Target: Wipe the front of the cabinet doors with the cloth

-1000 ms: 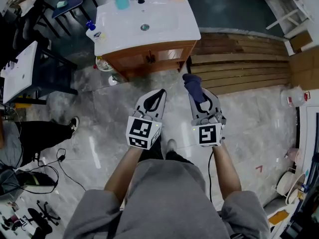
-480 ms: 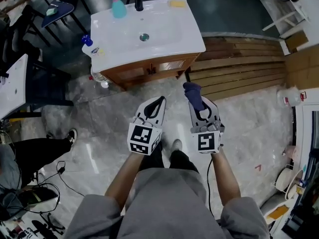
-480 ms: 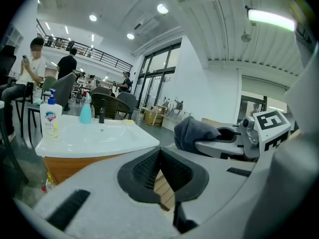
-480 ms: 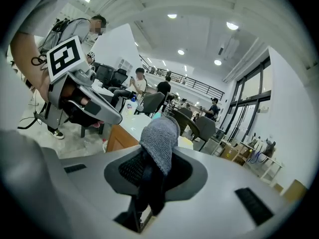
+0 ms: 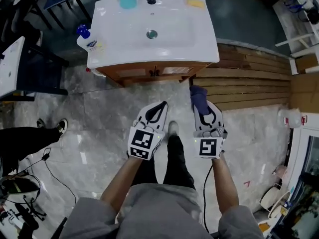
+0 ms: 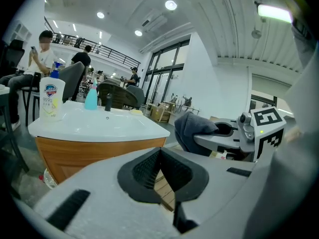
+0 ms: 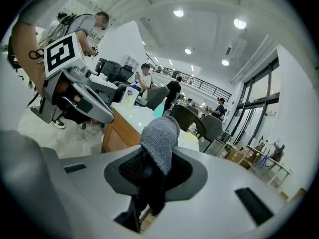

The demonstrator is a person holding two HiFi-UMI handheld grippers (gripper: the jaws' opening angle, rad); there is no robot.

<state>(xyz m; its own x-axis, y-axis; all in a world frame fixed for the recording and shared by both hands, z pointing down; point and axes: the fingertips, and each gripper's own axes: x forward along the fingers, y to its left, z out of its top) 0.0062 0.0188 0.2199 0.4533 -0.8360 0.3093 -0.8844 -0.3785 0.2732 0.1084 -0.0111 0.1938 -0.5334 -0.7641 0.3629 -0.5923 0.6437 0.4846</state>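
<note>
Right gripper (image 5: pixel 203 111) clamped the cloth (image 5: pixel 199 97), left gripper (image 5: pixel 159 108) was shut empty; cabinet (image 5: pixel 149 74) sat at 12 o'clock, planks (image 5: pixel 249 83) at 2

The cloth (image 7: pixel 160 133) is a nubbly grey knit, matt and soft-looking. The cabinet doors (image 5: pixel 130 73) are orange-brown wood with a light sheen, under a glossy white basin top (image 5: pixel 184 39). The floor (image 5: pixel 99 113) is polished grey marble-look tile. The planks (image 5: pixel 249 83) are bare matt wood. The left gripper (image 6: pixel 160 151) has a grainy matt grey plastic shell and black ribbed pads (image 6: pixel 144 171).
</note>
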